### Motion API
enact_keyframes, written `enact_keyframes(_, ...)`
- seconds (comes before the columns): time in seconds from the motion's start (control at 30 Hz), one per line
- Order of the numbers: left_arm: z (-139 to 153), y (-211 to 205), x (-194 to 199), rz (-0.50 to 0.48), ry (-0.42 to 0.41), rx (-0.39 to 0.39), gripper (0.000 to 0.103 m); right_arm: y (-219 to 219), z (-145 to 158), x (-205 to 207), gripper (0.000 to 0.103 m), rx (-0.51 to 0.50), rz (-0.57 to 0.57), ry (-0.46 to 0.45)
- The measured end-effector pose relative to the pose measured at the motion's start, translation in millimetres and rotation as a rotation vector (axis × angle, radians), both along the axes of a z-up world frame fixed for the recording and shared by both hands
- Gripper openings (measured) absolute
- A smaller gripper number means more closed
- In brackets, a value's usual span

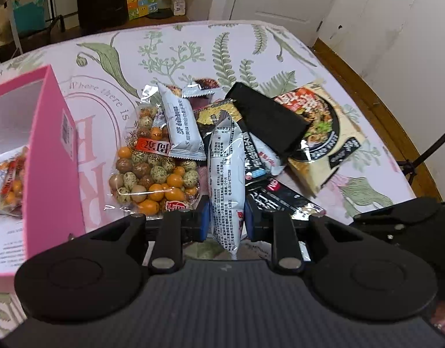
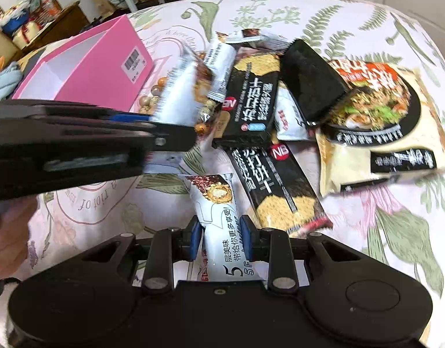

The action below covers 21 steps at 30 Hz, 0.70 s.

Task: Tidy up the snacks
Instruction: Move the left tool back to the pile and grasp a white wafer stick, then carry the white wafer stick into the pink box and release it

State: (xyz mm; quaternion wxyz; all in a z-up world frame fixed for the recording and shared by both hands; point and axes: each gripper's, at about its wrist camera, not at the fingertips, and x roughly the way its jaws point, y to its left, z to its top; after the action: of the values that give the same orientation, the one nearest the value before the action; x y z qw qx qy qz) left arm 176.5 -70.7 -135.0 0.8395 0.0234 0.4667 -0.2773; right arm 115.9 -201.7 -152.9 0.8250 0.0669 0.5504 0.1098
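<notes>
Left wrist view: left hand-held gripper (image 1: 225, 217) clenched on a white snack bar (image 1: 225, 174), long axis along the fingers, pink box (image 1: 52, 156) close on its left; right hand-held gripper (image 2: 221, 236) grasps another white bar (image 2: 219, 217), farther away.

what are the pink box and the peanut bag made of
Pink box: looks like matte paperboard, with flat stiff walls, a white inside and a stuck-on barcode label. Peanut bag: clear glossy plastic film, probably; the coated nuts show through and the crinkled edges catch glare.
</notes>
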Motion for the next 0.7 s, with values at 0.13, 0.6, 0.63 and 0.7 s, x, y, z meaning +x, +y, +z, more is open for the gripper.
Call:
enact_keyframes(0.13, 14.8, 6.2, -11.3, 0.009, 0.003, -0.004, 0.023, -1.8, 5.3, -4.5, 0.033, 0.010, -0.027, 0.002)
enact_keyframes(0.6, 40.6, 58.7, -38.5, 0.083, 0.162, 0.061, 0.023, -22.6, 53.0, -46.3, 0.033, 0.228, -0.177, -0.109)
enact_keyframes(0.63, 42.9, 61.3, -41.7, 0.080, 0.167, 0.063, 0.023, -21.0, 58.3, -50.1, 0.033, 0.236, -0.183, -0.125)
enact_keyframes(0.7, 48.7, 66.4, -48.2, 0.074, 0.171, 0.064, 0.023, -16.4, 66.6, -56.5, 0.033, 0.256, -0.184, -0.150)
